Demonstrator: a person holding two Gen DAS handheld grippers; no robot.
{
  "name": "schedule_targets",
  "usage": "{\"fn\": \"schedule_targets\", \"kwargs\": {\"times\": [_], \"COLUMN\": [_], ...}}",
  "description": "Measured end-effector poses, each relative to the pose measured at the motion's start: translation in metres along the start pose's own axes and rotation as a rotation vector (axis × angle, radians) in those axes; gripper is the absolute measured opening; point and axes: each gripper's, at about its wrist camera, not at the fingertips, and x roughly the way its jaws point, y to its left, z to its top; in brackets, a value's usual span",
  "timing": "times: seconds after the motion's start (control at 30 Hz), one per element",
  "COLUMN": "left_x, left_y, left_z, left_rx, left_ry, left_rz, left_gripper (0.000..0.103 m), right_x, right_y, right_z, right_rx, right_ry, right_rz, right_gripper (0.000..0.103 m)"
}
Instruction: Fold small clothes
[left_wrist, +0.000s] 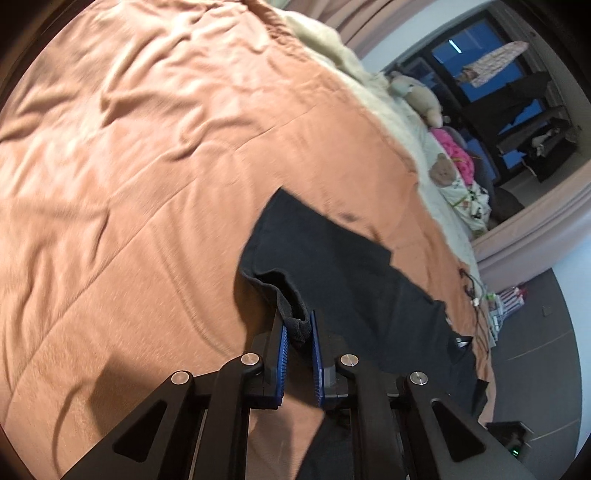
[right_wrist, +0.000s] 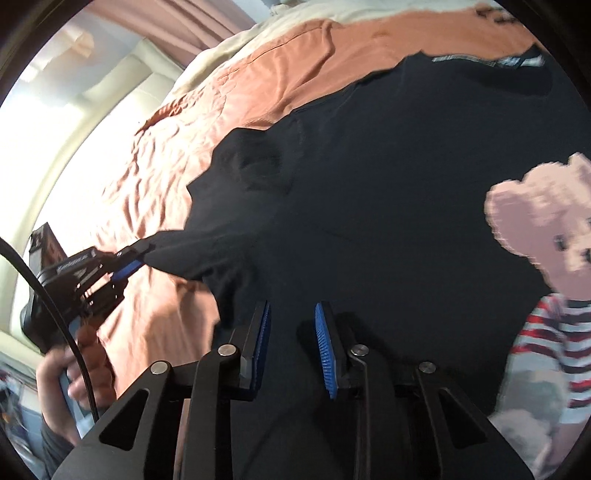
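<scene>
A black T-shirt is spread on a bed covered by an orange bedspread. A bear print in a striped top is seen on the shirt's front at the right edge of the right wrist view, and the collar with its label lies toward the top of that view.

The left tongs are clamped on the hem of one sleeve, a bunched fold of black cloth being pinched between the blue pads. In the right wrist view the same tongs are seen at the left, gripped by a hand, with the sleeve drawn out taut toward them.

The right tongs are held over the shirt's body with the jaws partly apart; whether any cloth is caught between the pads cannot be told, since only dark fabric is seen in the gap.

Beyond the bedspread, a cream blanket and a soft toy are seen along the far edge of the bed
</scene>
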Motion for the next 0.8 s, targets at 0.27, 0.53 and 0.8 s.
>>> {"fn": "schedule_targets", "kwargs": {"times": [0.27, 0.53, 0.8], "left_x": [-0.007, -0.007, -0.013], "left_y": [-0.018, -0.035, -0.055], "left_z": [0.006, 0.0, -0.008], "left_rx": [0.052, 0.11, 0.125], "left_ry": [0.018, 0.043, 0.062], "left_rz": [-0.057, -0.083, -0.116], "left_gripper": [0.011, 0.01, 0.01], "right_x": [0.053, 0.087, 0.065], "right_y": [-0.001, -0.002, -0.019], "right_z": [0.01, 0.015, 0.015], "right_rx": [0.119, 0.237, 0.254], "right_ry": [0.042, 0.069, 0.112], "right_rz": [0.122, 0.143, 0.219], "right_gripper": [0.008, 0.001, 0.005]}}
